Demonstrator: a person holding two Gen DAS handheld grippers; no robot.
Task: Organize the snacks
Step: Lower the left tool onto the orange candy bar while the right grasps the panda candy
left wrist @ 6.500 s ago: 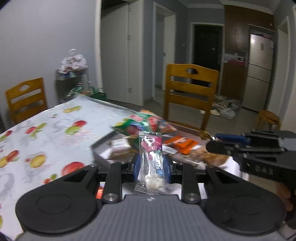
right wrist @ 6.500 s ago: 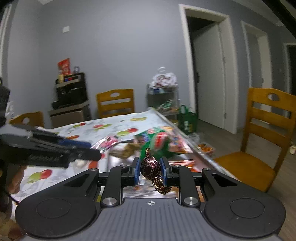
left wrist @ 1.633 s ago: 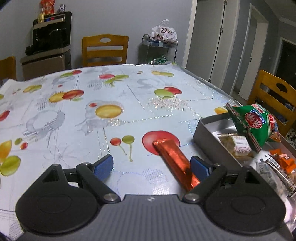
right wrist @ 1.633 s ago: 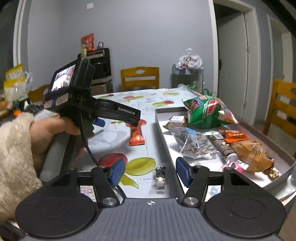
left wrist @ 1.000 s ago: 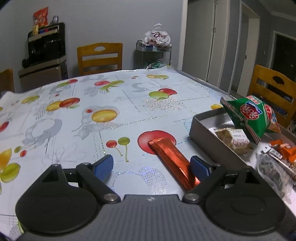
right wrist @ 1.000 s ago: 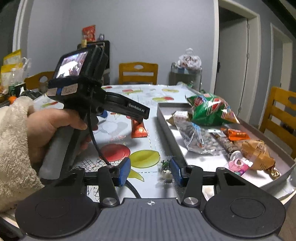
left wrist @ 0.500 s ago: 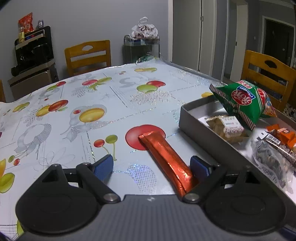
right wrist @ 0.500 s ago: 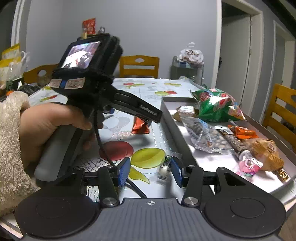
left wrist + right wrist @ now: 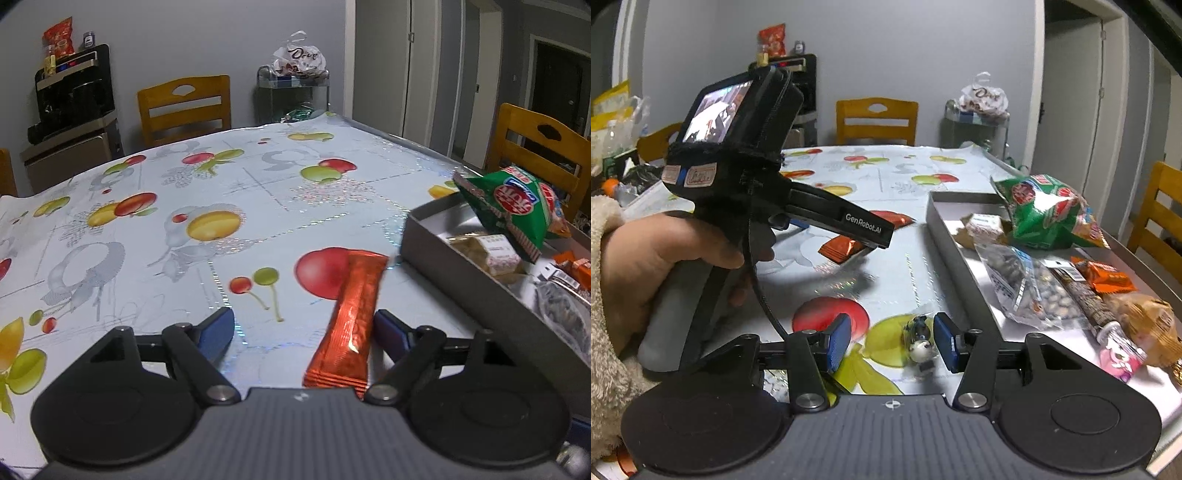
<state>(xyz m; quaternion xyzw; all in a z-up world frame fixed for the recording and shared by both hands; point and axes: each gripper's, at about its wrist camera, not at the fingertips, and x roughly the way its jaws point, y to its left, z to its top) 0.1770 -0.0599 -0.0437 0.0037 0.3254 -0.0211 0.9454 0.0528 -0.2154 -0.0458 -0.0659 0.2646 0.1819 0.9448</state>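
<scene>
The left hand-held gripper is closing around an orange snack bar lying flat on the bench, beside its right finger; the right hand-held gripper, spread, straddles a small wrapped candy.

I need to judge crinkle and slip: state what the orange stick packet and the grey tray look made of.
Orange stick packet: apparently metallised foil or film, glossy; bright creased glints and crimped end seals. Grey tray: matte, flat straight walls with sharp corners, no glare; probably painted metal or stiff card, cannot tell which.
</scene>
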